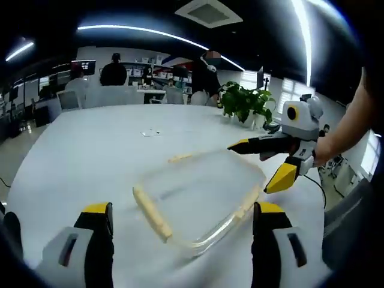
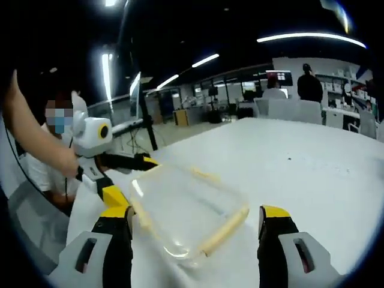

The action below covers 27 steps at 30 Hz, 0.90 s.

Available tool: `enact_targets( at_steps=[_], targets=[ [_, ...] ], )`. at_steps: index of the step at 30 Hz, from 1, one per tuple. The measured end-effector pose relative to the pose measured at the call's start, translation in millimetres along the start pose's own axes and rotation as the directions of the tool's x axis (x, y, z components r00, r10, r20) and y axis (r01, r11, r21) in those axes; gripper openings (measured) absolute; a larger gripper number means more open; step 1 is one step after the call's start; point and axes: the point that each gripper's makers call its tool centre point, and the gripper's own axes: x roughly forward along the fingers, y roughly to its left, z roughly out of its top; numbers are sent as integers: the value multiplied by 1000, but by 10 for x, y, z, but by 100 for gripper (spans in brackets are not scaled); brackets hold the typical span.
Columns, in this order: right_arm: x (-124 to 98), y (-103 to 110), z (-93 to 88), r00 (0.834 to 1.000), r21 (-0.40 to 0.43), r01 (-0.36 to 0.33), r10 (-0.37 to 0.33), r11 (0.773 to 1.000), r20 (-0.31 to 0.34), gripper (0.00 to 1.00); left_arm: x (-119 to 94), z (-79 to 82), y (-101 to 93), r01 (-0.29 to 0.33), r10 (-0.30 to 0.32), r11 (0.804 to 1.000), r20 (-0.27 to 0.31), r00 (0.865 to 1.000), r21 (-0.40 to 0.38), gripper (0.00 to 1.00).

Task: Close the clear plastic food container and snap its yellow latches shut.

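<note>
The clear plastic container [image 1: 201, 198] lies on the white table [image 1: 90, 150], with yellow latches on its sides: one on the left [image 1: 152, 213], one on the right [image 1: 248, 201], one on the far side [image 1: 180, 158]. My left gripper [image 1: 183, 216] is open, its yellow-tipped jaws standing wide on either side of the container's near end. My right gripper [image 1: 256, 164] comes in from the right, open, at the container's far right corner. In the right gripper view the container [image 2: 186, 207] sits between the open right gripper [image 2: 195, 217] jaws, and the left gripper [image 2: 131, 180] is open at its left edge. Whether the latches are snapped is unclear.
A potted green plant [image 1: 245, 105] stands at the table's far right. A small object [image 1: 150, 132] lies further back on the table. People [image 1: 114, 71] stand among desks behind. A seated person [image 2: 51, 162] is close to the table edge.
</note>
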Motion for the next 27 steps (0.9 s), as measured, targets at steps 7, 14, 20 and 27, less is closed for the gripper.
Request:
enact_targets(
  at_steps=[7, 14, 20, 27],
  targets=[
    [-57, -21, 21, 1000, 24, 22, -22, 999, 16, 86, -73, -34, 10, -12, 12, 1000, -4, 1000, -10, 90],
    [-154, -19, 78, 997, 61, 56, -58, 997, 48, 84, -156, -53, -72, -6, 6, 1000, 11, 1000, -19, 91],
    [-260, -19, 71, 995, 77, 79, -84, 994, 59, 83, -266, -83, -40, -21, 21, 999, 23, 999, -37, 90],
    [-451, -47, -11, 990, 88, 124, -129, 988, 52, 82, -405, -157, 0, -31, 31, 999, 12, 999, -34, 89]
  ],
)
